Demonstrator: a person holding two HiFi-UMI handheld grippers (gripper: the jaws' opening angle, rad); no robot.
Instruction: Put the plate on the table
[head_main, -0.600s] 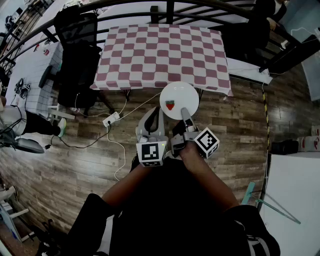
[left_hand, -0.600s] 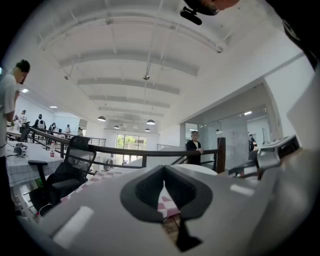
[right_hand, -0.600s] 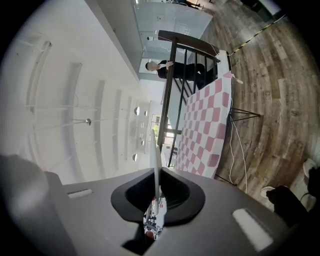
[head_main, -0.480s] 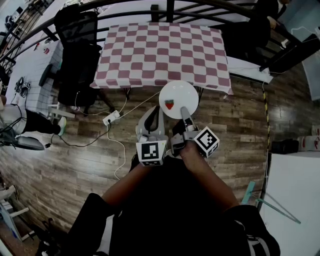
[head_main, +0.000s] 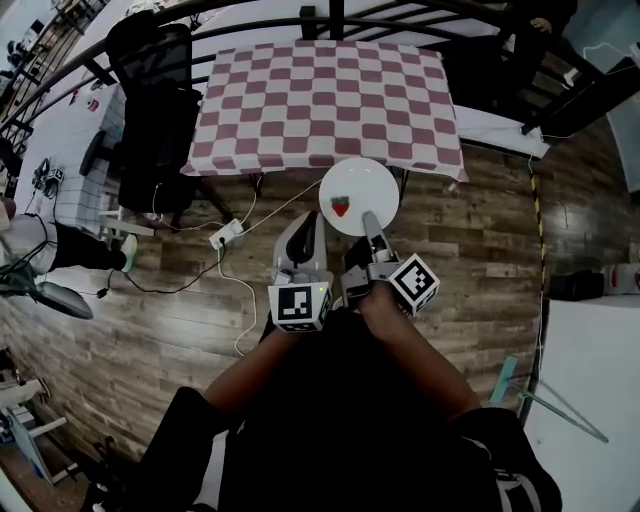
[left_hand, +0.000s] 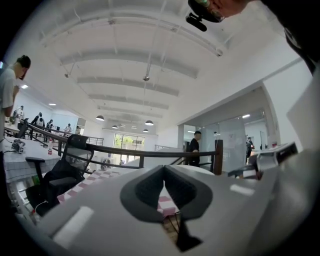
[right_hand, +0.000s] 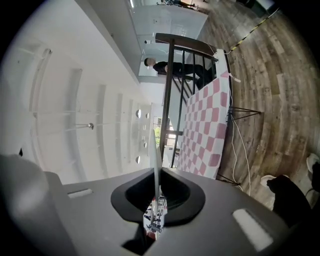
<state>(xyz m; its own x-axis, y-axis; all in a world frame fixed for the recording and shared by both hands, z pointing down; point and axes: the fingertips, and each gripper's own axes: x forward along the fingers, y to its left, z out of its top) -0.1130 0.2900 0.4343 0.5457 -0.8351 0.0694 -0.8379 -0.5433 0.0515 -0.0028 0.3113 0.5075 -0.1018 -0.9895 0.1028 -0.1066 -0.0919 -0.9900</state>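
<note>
**A:** What has the right gripper (right_hand: 156, 169) got?

**B:** The plate (right_hand: 155, 150), seen edge-on as a thin white line. The grey jaws are pressed against it, one from each side.

**A:** Anything on it?

**B:** A red patch (right_hand: 151, 234) low between the jaws, too close to make out.

**A:** And beyond?

**B:** Everything looks rolled sideways. The table (right_hand: 205, 125), under a pink-and-white checked cloth, stands ahead and apart from the plate, on a wooden floor (right_hand: 280, 90). A white cable (right_hand: 241, 145) trails under it, and a person (right_hand: 172, 66) stands behind a dark railing (right_hand: 169, 85)
</note>
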